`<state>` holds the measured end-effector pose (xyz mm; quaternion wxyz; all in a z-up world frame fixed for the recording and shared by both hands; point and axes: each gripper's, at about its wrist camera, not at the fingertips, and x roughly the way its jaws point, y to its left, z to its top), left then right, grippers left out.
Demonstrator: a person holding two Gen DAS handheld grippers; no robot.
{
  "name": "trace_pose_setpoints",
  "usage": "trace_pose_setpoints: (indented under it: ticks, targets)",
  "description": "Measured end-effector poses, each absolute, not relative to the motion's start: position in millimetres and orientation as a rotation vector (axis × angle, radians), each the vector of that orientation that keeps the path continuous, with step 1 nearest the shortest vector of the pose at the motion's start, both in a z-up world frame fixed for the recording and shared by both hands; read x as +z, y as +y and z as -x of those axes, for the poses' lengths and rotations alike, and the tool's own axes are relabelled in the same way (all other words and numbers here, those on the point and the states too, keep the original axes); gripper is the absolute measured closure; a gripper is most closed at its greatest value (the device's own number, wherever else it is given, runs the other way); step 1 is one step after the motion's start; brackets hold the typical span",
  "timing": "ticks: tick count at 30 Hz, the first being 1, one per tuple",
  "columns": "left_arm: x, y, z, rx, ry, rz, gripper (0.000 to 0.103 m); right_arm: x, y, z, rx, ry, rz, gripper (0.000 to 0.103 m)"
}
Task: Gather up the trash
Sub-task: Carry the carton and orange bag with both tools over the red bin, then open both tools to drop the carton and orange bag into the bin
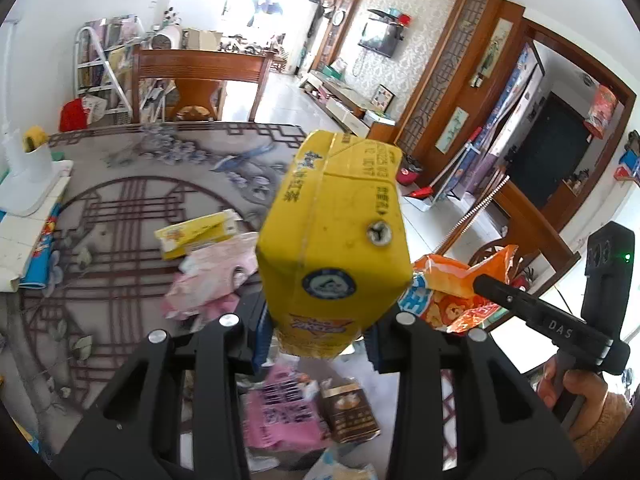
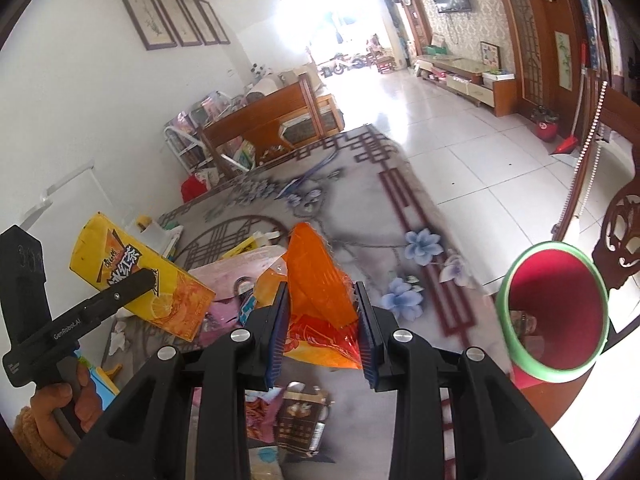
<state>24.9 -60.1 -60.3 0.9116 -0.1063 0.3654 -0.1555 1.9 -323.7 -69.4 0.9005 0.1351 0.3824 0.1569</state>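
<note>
I am holding both grippers angled down over the table (image 2: 400,200): my left gripper (image 1: 316,332) is clamping the yellow drink carton (image 1: 332,240) by its lower end, and my right gripper (image 2: 320,328) is pinching the orange snack bag (image 2: 316,292) between narrowly parted jaws. The carton is hiding much of the table, and the wrappers below are blurring. More litter is lying under both grippers, and a red bin (image 2: 556,312) is standing just right of the bag.

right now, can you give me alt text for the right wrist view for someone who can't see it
The right gripper has its fingers closed on an orange snack bag above a patterned table strewn with wrappers. At left, the left gripper holds a yellow iced tea carton; at right stands a red bin with a green rim.
</note>
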Motion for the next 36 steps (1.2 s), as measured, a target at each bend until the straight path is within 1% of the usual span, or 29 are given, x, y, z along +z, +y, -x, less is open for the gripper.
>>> trace_pose_setpoints:
  ticks: [9, 20, 26, 34, 36]
  targets:
    - [-63, -127, -45, -0.41, 0.786, 0.189, 0.068, -69, -393, 0, 0.22, 0.786, -0.329, 0.073]
    - [-69, -230, -77, -0.541, 0.816, 0.132, 0.068, -78, -482, -9, 0.101, 0.787, -0.386, 0.073]
    - [-89, -285, -86, -0.602, 0.873, 0.113, 0.068, -85, -535, -12, 0.033, 0.796, -0.408, 0.073]
    - [-120, -365, -106, -0.654, 0.954, 0.063, 0.068, -111, -595, -18, -0.036, 0.852, -0.416, 0.072]
    - [-128, -384, -112, -0.661, 0.973, 0.047, 0.068, -116, -606, -21, -0.046, 0.863, -0.409, 0.07]
